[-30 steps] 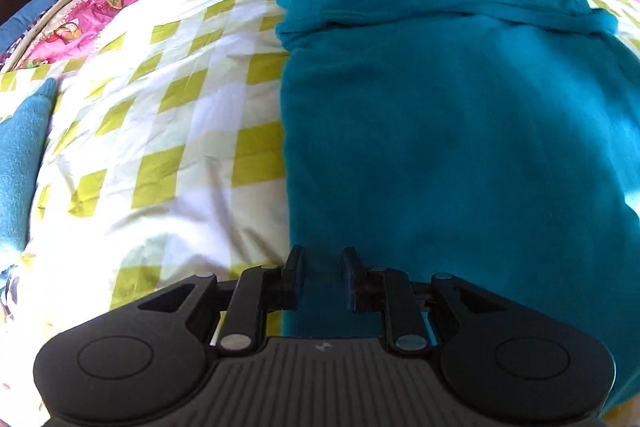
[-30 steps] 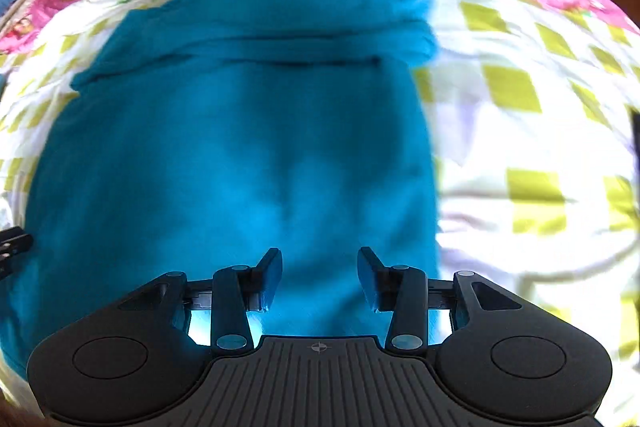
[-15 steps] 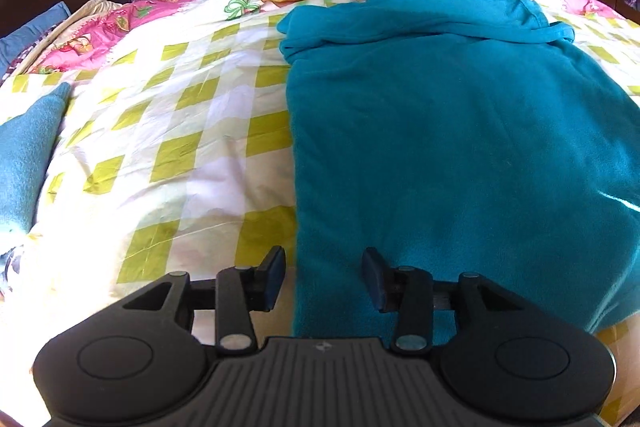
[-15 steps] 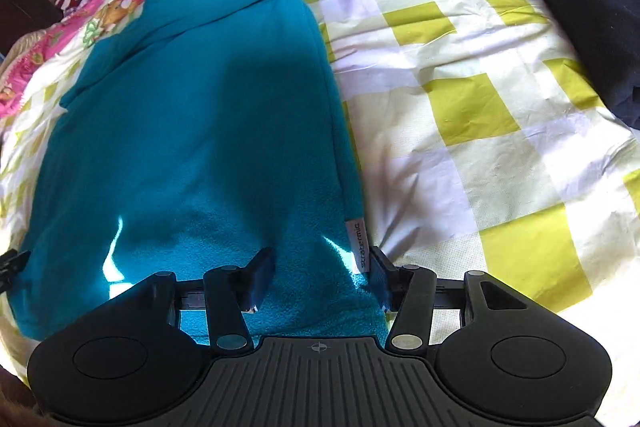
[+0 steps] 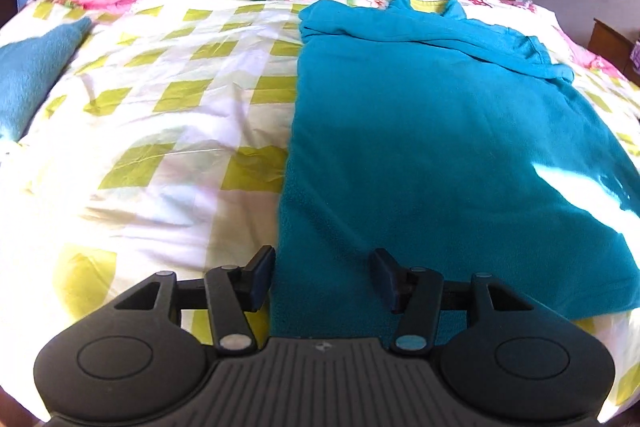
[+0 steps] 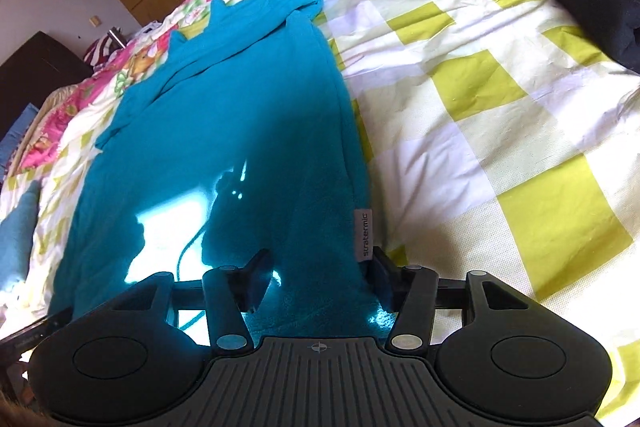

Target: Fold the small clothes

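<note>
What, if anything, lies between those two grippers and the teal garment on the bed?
Nothing visible. The left gripper and right gripper, both open, sit right at the near hem of the teal garment, with nothing lying on it.

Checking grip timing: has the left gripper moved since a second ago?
Yes. The left gripper pulled back toward the teal garment's near hem, jaws opened wider.

Teal fleece garment spread flat on the bed

The teal fleece garment [image 5: 440, 147] lies lengthwise on the chequered bedspread [image 5: 168, 115], its hem nearest the cameras and its collar points at the far end. The sleeves are folded across the upper part, forming a bunched band. The body lies smooth, with a straight left edge. A small grey label [image 6: 363, 235] reading "stratermic" sits on the right side seam near the hem.
</note>
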Motion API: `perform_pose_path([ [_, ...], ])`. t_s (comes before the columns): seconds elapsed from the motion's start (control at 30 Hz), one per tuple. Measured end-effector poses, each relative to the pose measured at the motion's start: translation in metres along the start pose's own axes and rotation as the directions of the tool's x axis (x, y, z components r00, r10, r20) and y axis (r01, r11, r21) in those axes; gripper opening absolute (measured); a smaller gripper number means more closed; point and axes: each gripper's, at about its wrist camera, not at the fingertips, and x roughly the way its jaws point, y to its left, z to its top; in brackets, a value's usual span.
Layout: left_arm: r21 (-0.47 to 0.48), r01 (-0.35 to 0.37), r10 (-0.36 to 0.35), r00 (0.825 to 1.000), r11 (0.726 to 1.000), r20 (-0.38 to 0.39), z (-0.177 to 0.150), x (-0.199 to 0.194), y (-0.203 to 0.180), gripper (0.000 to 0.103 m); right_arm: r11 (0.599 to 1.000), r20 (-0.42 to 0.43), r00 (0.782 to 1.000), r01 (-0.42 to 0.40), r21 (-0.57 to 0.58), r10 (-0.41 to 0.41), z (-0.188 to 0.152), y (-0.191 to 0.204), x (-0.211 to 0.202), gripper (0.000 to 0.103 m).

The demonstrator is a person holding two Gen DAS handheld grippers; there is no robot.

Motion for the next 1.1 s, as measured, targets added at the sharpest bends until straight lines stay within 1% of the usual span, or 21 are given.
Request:
perform_pose_path([
  [0.03, -0.005, 0.002, -0.002, 1.0, 1.0, -0.011, 0.0, 0.0, -0.001, 0.057, 1.0, -0.003, 1.0, -0.004, 0.014, 0.004, -0.001, -0.002, 0.0, 0.039],
  [0.07, 0.01, 0.005, -0.005, 1.0, 1.0, -0.016, 0.0, -0.001, -0.005, 0.053, 0.999, -0.009, 1.0, -0.007, 0.035, 0.008, 0.0, -0.004, 0.0, 0.03],
  [0.1, 0.038, 0.011, -0.01, 1.0, 0.999, -0.019, -0.001, -0.004, -0.009, 0.04, 0.998, -0.013, 1.0, -0.028, 0.052, 0.028, -0.001, -0.006, -0.003, 0.022],
  [0.13, 0.065, 0.018, -0.017, 1.0, 0.998, -0.021, -0.002, -0.007, -0.013, 0.031, 0.996, -0.013, 0.998, -0.054, 0.066, 0.055, -0.002, -0.008, -0.005, 0.019],
  [0.17, 0.077, 0.022, -0.02, 1.0, 0.997, -0.02, -0.004, -0.009, -0.015, 0.028, 0.994, -0.01, 0.997, -0.073, 0.078, 0.074, -0.003, -0.009, -0.009, 0.015],
  [0.2, 0.08, 0.024, -0.023, 1.0, 0.997, -0.018, -0.005, -0.012, -0.015, 0.025, 0.993, -0.007, 0.997, -0.076, 0.085, 0.077, -0.004, -0.01, -0.011, 0.014],
  [0.33, 0.042, 0.043, -0.043, 0.999, 0.998, -0.001, -0.01, -0.028, -0.012, 0.024, 0.988, -0.009, 0.995, -0.095, 0.12, 0.097, -0.014, -0.013, -0.02, 0.014],
  [0.43, 0.056, 0.042, -0.042, 0.999, 0.998, -0.002, -0.016, -0.033, -0.011, 0.024, 0.994, -0.014, 0.997, -0.075, 0.084, 0.077, -0.02, -0.01, -0.024, 0.014],
  [0.5, 0.063, 0.037, -0.036, 0.999, 0.997, -0.015, -0.021, -0.032, -0.009, 0.023, 0.991, -0.03, 0.996, -0.075, 0.115, 0.079, -0.022, -0.015, -0.022, 0.013],
  [0.57, 0.044, 0.067, -0.066, 0.998, 0.997, -0.019, -0.025, -0.039, -0.006, 0.022, 0.983, -0.024, 0.993, -0.114, 0.144, 0.119, -0.023, -0.015, -0.031, 0.012],
  [0.63, 0.0, 0.115, -0.115, 0.993, 0.993, -0.018, -0.026, -0.053, -0.002, 0.022, 0.978, -0.005, 0.987, -0.156, 0.137, 0.158, -0.024, -0.008, -0.045, 0.012],
  [0.67, -0.033, 0.152, -0.152, 0.988, 0.988, -0.013, -0.024, -0.062, 0.0, 0.022, 0.971, 0.001, 0.981, -0.193, 0.141, 0.195, -0.025, -0.004, -0.054, 0.012],
  [0.73, -0.077, 0.219, -0.218, 0.976, 0.973, 0.022, -0.019, -0.08, 0.001, 0.021, 0.948, 0.018, 0.963, -0.269, 0.169, 0.269, -0.023, 0.002, -0.069, 0.012],
  [0.77, -0.096, 0.255, -0.252, 0.967, 0.962, 0.045, -0.013, -0.088, 0.002, 0.021, 0.93, 0.035, 0.948, -0.317, 0.189, 0.316, -0.019, 0.007, -0.076, 0.011],
  [0.83, -0.135, 0.323, -0.311, 0.945, 0.937, 0.105, 0.005, -0.1, 0.003, 0.021, 0.896, 0.078, 0.922, -0.388, 0.215, 0.38, -0.01, 0.015, -0.084, 0.011],
  [0.9, -0.165, 0.38, -0.352, 0.92, 0.91, 0.175, 0.029, -0.103, 0.005, 0.021, 0.849, 0.133, 0.884, -0.467, 0.247, 0.448, 0.009, 0.024, -0.085, 0.011],
  [0.97, -0.18, 0.418, -0.369, 0.895, 0.891, 0.251, 0.063, -0.098, 0.007, 0.021, 0.814, 0.185, 0.855, -0.519, 0.261, 0.485, 0.034, 0.034, -0.079, 0.011],
  [1.0, -0.186, 0.432, -0.372, 0.883, 0.883, 0.285, 0.081, -0.092, 0.008, 0.021, 0.803, 0.209, 0.844, -0.534, 0.264, 0.493, 0.048, 0.038, -0.074, 0.011],
  [1.03, -0.191, 0.44, -0.368, 0.873, 0.877, 0.32, 0.103, -0.083, 0.01, 0.021, 0.792, 0.244, 0.833, -0.55, 0.264, 0.497, 0.068, 0.044, -0.065, 0.011],
  [1.1, -0.199, 0.445, -0.353, 0.858, 0.873, 0.372, 0.145, -0.058, 0.012, 0.021, 0.78, 0.311, 0.813, -0.571, 0.256, 0.492, 0.112, 0.056, -0.042, 0.011],
])
